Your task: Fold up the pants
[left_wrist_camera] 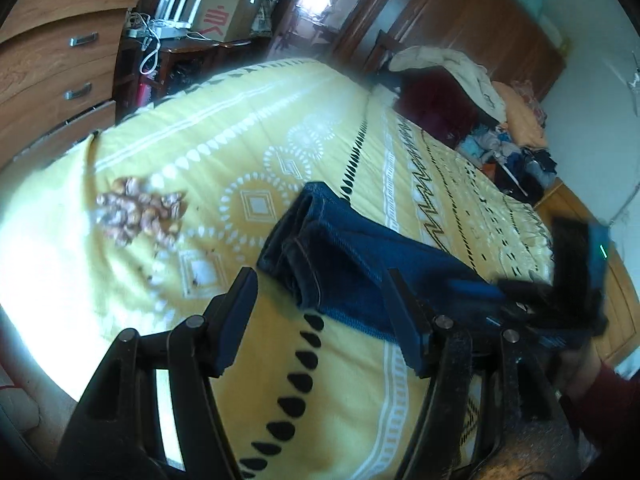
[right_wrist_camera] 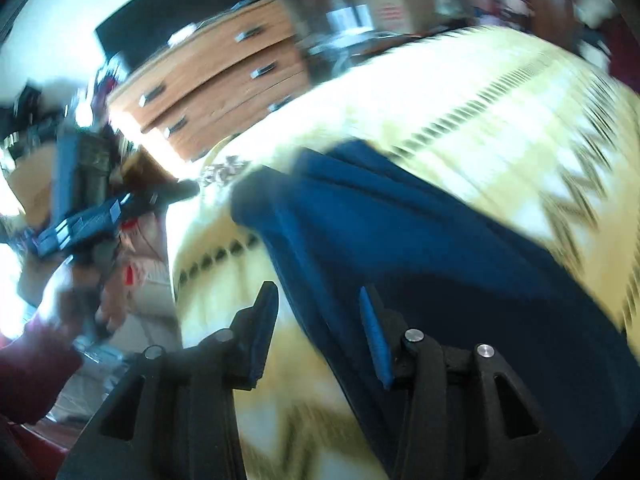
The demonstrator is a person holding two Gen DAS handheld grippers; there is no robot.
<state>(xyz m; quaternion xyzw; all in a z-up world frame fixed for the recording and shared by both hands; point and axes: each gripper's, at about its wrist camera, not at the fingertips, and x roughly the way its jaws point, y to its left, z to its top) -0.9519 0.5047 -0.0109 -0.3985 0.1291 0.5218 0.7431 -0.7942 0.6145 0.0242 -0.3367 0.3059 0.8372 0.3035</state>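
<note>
Pants [left_wrist_camera: 360,256] are down on the yellow bedspread [left_wrist_camera: 224,148], already doubled into a fat blue bundle lying diagonal across the bed, hems stacked at the far-left end. Left gripper [left_wrist_camera: 320,312] hangs just over the near side of it, jaws apart, nothing between them. One finger [left_wrist_camera: 408,320] sits in front of the denim, the other over bare bedspread; can't say if the pad touches the cloth. Right gripper [right_wrist_camera: 316,332] is jaws apart too, empty, but the right wrist view is badly smeared w/ motion blur, so edges are rough. Its right finger looks over the denim, left one over the bedspread.

Handling call: this is denim, so fairly heavy and stiff for cloth. It should hold a crease and won't slide much on that bedspread, but stacked layers may shear apart if only the top one gets pinched. Best grip, I'd say, is at the thick seamed hems or the folded edge, biting all layers at once, one gripper per corner. Not fragile, so a firm squeeze is fine.

Little pile of nuts [left_wrist_camera: 140,208] sits left of the bundle, well apart. Wooden drawers [left_wrist_camera: 56,72] stand beyond the bed.
</note>
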